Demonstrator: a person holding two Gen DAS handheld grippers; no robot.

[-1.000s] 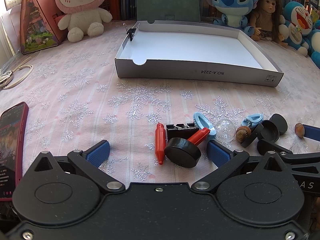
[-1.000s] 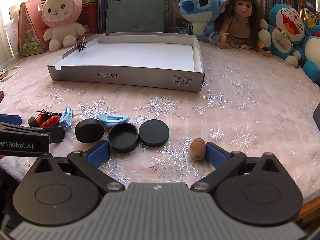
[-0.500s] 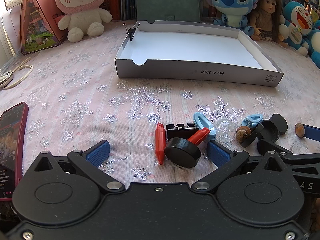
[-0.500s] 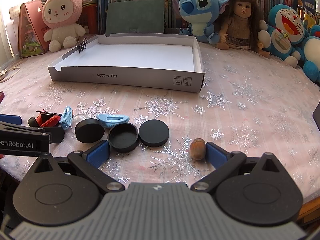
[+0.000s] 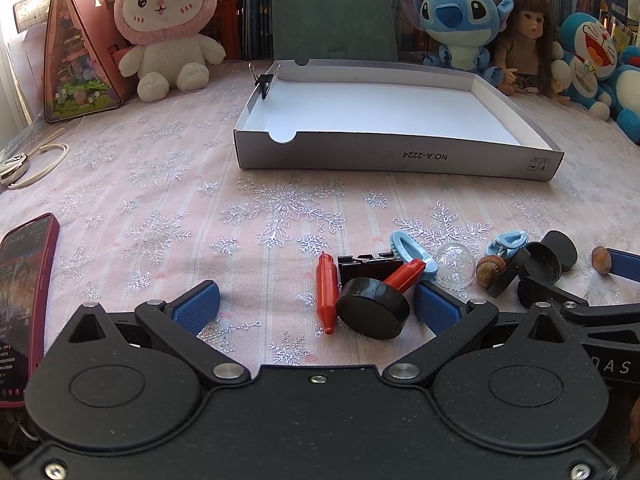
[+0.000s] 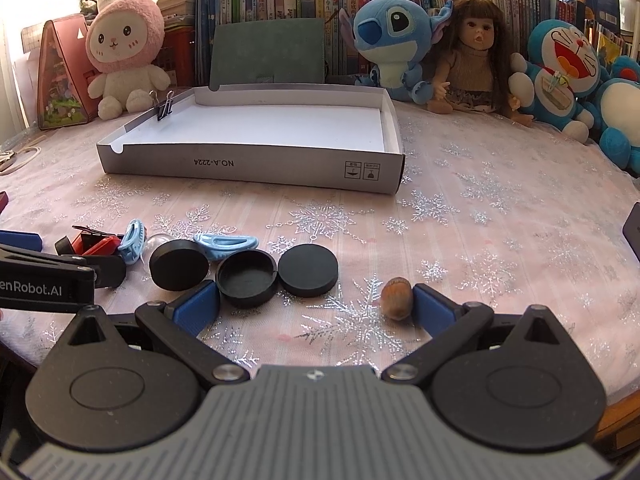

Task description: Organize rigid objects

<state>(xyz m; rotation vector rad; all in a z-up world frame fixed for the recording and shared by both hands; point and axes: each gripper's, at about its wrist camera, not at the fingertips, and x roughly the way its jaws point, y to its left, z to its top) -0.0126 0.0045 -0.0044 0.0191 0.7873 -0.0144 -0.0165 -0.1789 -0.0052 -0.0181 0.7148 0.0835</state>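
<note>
Small objects lie scattered on the pink snowflake tablecloth in front of a shallow white cardboard tray [image 5: 400, 156] [image 6: 248, 168]. My left gripper [image 5: 316, 304] is open low over the cloth; a tilted black round lid [image 5: 372, 308] and a red clip [image 5: 325, 292] lie between its blue pads. Past them sit a black binder clip [image 5: 368, 266], a light blue hair clip [image 5: 412, 250], a clear ball [image 5: 454, 265] and an acorn [image 5: 490, 268]. My right gripper [image 6: 316, 306] is open too, with a brown acorn [image 6: 396, 298] against its right pad and black round lids [image 6: 308, 269] ahead.
A binder clip [image 5: 264, 80] is clamped on the tray's left wall. A phone in a red case [image 5: 22, 300] lies at the near left, a cord [image 5: 36, 164] beyond it. Plush toys, a doll [image 6: 476, 52] and a green folder [image 6: 268, 52] line the back, before bookshelves.
</note>
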